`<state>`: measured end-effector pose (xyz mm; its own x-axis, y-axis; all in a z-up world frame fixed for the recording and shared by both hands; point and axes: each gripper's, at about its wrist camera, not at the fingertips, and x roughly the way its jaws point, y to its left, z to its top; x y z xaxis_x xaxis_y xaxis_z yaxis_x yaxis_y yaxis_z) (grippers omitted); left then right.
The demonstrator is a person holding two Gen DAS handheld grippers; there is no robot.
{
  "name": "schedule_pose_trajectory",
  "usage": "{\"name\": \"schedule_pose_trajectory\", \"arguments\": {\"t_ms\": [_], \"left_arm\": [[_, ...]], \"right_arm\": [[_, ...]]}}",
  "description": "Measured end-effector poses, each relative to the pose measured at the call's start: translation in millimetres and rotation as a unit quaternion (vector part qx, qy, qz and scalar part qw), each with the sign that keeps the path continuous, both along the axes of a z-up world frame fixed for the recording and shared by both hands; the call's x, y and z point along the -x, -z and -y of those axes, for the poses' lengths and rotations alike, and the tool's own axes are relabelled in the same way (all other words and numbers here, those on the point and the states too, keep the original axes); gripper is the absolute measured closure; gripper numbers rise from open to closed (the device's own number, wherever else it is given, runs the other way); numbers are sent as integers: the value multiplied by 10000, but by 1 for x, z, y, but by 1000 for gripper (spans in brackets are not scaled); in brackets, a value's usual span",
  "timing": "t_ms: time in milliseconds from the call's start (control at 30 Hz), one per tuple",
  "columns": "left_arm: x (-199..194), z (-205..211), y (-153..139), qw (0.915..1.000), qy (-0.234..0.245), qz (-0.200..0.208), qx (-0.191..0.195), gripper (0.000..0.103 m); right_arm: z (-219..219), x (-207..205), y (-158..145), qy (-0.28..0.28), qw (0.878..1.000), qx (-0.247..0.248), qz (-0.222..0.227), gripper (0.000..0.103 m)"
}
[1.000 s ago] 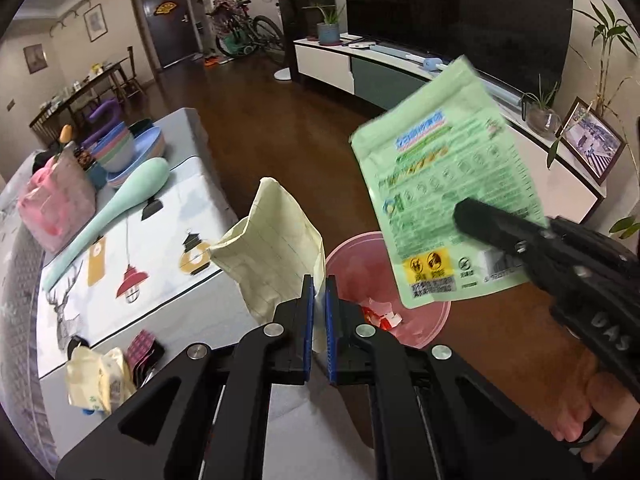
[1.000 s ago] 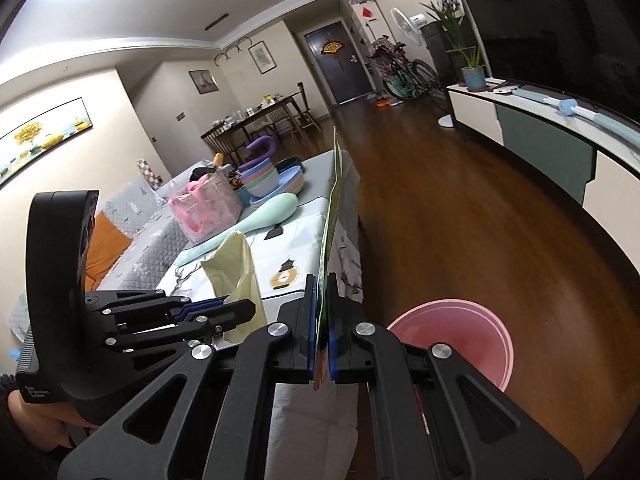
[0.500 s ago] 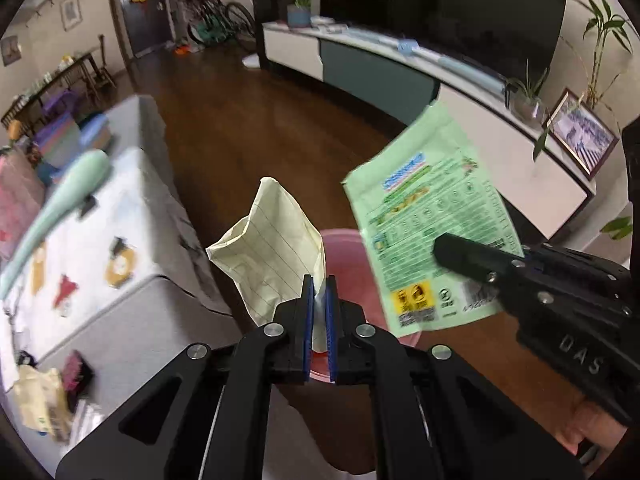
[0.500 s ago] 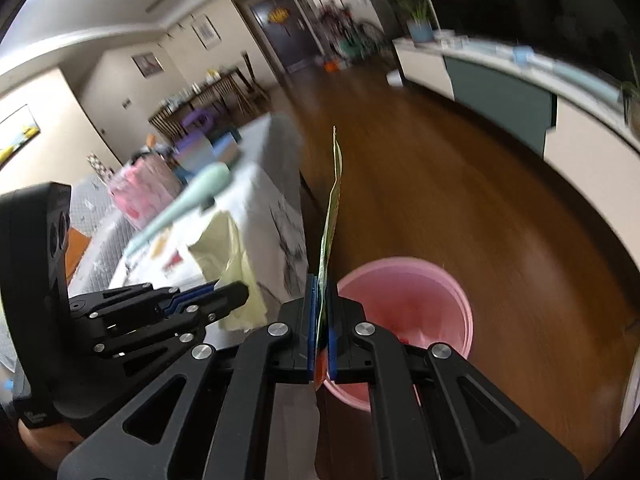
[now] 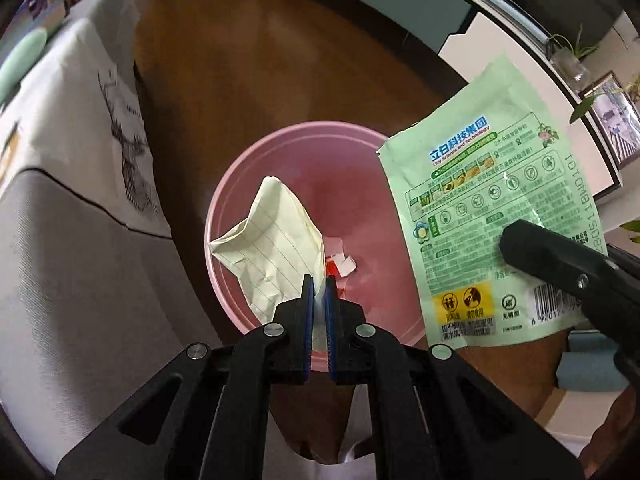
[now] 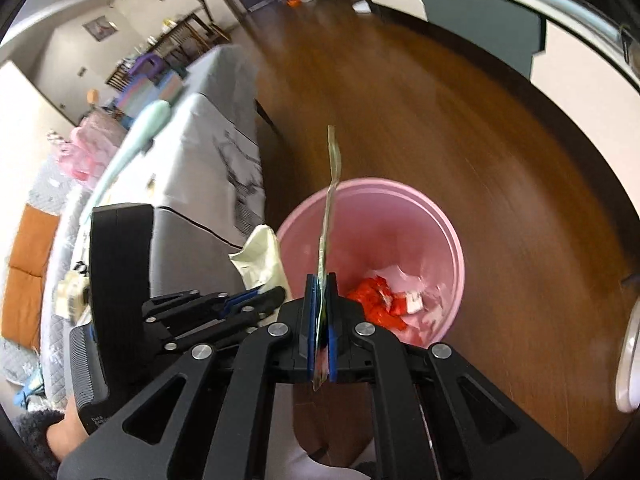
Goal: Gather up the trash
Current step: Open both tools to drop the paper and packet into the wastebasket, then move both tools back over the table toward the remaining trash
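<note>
Left gripper (image 5: 317,280) points steeply down, jaws pressed together on a corner of the crumpled yellow lined paper (image 5: 272,240); the paper hangs over the left half of the pink bin (image 5: 224,200), above its opening, not yet dropped

Right gripper (image 6: 320,280) jaws clamped on the green pouch (image 5: 480,216); in the right wrist view the pouch shows edge-on as a thin strip rising from between the pads over the bin, in the left wrist view its printed back faces the camera, with barcode and yellow warning label near the bottom edge; it overlaps the bin's right rim

Pink bin stands on the dark wood floor (image 5: 248,80) just beside the cloth-covered table (image 5: 80,184); inside at the bottom lie red and white wrapper scraps (image 6: 384,300)

Table cloth is grey with a deer print on the hanging edge; things further along the table are motion-blurred, probably a pale green long object and a pink bag

A hand under the left gripper shows at the lower left of the right wrist view

White and dark green cabinet (image 6: 480,24) runs along the far side of the floor
</note>
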<state>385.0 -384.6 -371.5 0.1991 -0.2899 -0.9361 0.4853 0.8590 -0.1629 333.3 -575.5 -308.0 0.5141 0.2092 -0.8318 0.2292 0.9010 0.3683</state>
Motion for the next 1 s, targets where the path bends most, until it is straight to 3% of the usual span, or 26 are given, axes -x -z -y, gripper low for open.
{"name": "schedule_pose_trajectory", "arguments": {"t_ms": [100, 167, 200, 233, 400, 600, 767, 933, 1000], "left_arm": [[4, -2, -14, 9998, 89, 181, 58, 96], [9, -5, -30, 9991, 155, 383, 134, 78], [14, -8, -42, 9983, 168, 548, 114, 51], [17, -12, -50, 9974, 179, 681, 131, 39], [38, -40, -92, 9944, 217, 1032, 113, 29], [76, -107, -137, 9927, -75, 1201, 117, 19], [123, -170, -168, 9882, -392, 1475, -98, 17], [166, -243, -204, 9790, -1050, 1745, -36, 8], [180, -262, -214, 9750, -1269, 1806, -264, 8]], "right_arm": [[5, -3, 3, 75, 10000, -14, -53, 92], [6, -2, 1, 138, 9997, -195, -39, 55], [5, -1, -3, 178, 9997, -183, 15, 15], [3, 1, -9, 194, 9997, -85, 99, 7], [-21, 8, -34, -33, 9992, 273, 296, 7], [-77, 29, -71, -463, 9952, 596, 624, 6], [-132, 59, -105, -783, 9893, 366, 1172, 5], [-198, 89, -139, -1370, 9739, 360, 1774, 5], [-217, 100, -145, -1549, 9694, 272, 1884, 5]]}}
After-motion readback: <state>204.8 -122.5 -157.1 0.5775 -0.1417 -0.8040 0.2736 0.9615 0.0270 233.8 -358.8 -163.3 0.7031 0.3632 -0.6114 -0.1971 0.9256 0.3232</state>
